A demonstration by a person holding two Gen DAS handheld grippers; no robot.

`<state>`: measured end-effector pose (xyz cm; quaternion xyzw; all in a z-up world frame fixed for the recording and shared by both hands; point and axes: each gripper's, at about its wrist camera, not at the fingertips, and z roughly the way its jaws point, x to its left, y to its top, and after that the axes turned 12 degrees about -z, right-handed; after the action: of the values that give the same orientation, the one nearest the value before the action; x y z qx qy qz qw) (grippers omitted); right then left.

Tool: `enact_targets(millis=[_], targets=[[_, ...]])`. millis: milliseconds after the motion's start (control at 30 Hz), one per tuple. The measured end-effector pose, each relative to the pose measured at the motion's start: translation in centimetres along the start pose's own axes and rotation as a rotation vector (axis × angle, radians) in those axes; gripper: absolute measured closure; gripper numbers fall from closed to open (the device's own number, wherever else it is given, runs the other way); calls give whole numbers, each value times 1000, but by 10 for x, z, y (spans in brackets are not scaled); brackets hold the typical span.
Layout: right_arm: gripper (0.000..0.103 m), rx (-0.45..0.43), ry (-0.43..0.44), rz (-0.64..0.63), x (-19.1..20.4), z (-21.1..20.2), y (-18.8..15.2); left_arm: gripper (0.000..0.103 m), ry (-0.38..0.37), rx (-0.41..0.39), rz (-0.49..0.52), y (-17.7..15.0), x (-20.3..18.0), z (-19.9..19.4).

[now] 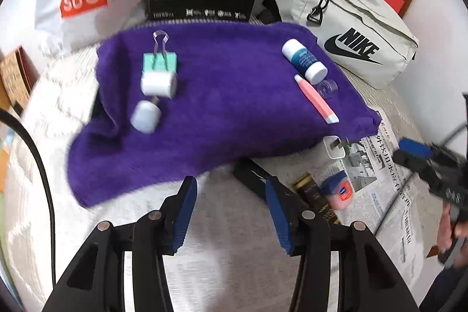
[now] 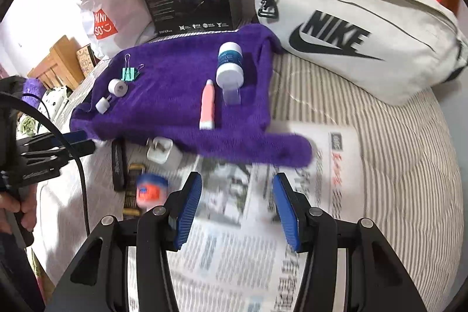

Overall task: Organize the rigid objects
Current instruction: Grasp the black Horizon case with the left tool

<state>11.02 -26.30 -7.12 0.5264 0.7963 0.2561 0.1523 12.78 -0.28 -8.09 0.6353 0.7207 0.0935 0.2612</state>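
Hovering empty, the left gripper (image 1: pixel 231 212) and right gripper (image 2: pixel 237 209) both have jaws spread, nothing between them. On the purple towel (image 1: pixel 222 113) lie the sorted pieces: binder clip (image 1: pixel 160 62), white bottle (image 1: pixel 304 62), pink tube (image 1: pixel 317 100). The Vaseline jar (image 2: pixel 152 190) and white charger (image 2: pixel 162 152) wait nearer, off the towel, likely next.

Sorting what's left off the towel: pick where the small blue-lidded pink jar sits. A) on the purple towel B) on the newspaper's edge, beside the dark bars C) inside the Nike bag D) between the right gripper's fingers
B: the jar rests at the newspaper edge next to the dark bars, below the towel, held by neither gripper.
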Motion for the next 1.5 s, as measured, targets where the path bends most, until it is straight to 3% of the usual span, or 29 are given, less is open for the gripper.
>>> enact_targets(millis=[200, 433, 633, 900, 1100, 1367, 1500], targets=[[51, -9, 27, 32, 3, -17, -26, 56, 8, 30, -14, -7, -19, 16], [51, -5, 32, 68, 3, -25, -49, 56, 77, 39, -9, -4, -30, 29], [51, -7, 55, 99, 0, -23, -54, 53, 147, 34, 61, -8, -43, 31], [51, 6, 76, 105, 5, -17, -59, 52, 204, 33, 109, -24, -25, 16], [51, 12, 85, 100, 10, -13, -56, 52, 184, 11, 130, -21, -24, 20], [51, 29, 80, 96, 13, -9, -54, 79, 136, 8, 172, -23, -34, 21], [51, 37, 78, 84, 19, -6, -52, 80, 112, 9, 162, -23, -31, 19]])
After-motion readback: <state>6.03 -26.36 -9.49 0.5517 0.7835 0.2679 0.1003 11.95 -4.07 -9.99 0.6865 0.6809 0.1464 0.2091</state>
